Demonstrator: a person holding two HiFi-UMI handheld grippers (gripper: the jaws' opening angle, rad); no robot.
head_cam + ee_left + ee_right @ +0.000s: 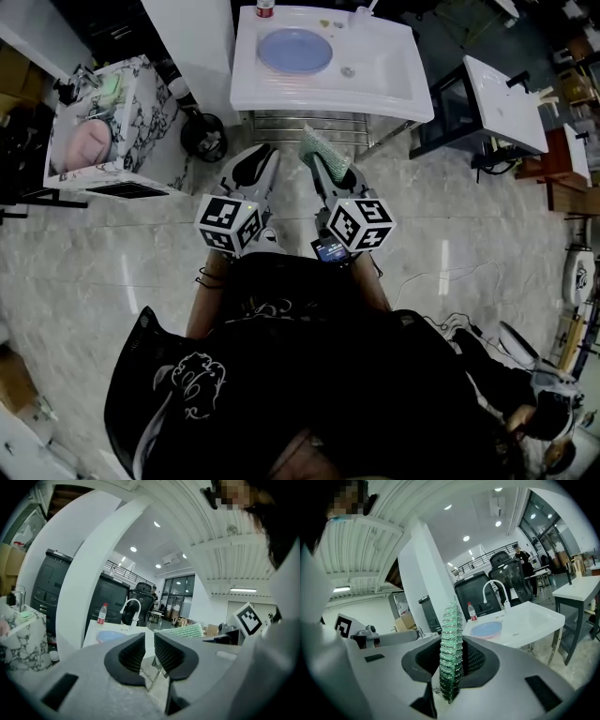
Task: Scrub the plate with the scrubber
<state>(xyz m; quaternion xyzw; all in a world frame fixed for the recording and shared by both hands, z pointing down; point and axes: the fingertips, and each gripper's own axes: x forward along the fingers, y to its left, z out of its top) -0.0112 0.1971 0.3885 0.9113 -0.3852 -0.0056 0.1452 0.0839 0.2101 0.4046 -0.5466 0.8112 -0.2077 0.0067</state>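
Note:
A blue plate (294, 50) lies in the white sink (394, 89) at the top of the head view; it also shows as the plate (110, 636) and the plate (486, 629) in the gripper views. My right gripper (322, 161) is shut on a green mesh scrubber (319, 145), which stands upright as the scrubber (451, 653) between the jaws of that gripper (451, 670). My left gripper (253, 169) hangs beside it, jaws nearly together with nothing in them (149, 641). Both grippers are short of the sink's front edge, apart from the plate.
A red-capped bottle (265, 8) and a white faucet (131, 606) stand at the sink's back. A metal rack (309, 122) sits under the sink. A marble-patterned cabinet (122, 141) is at left, a second white sink stand (502, 94) at right.

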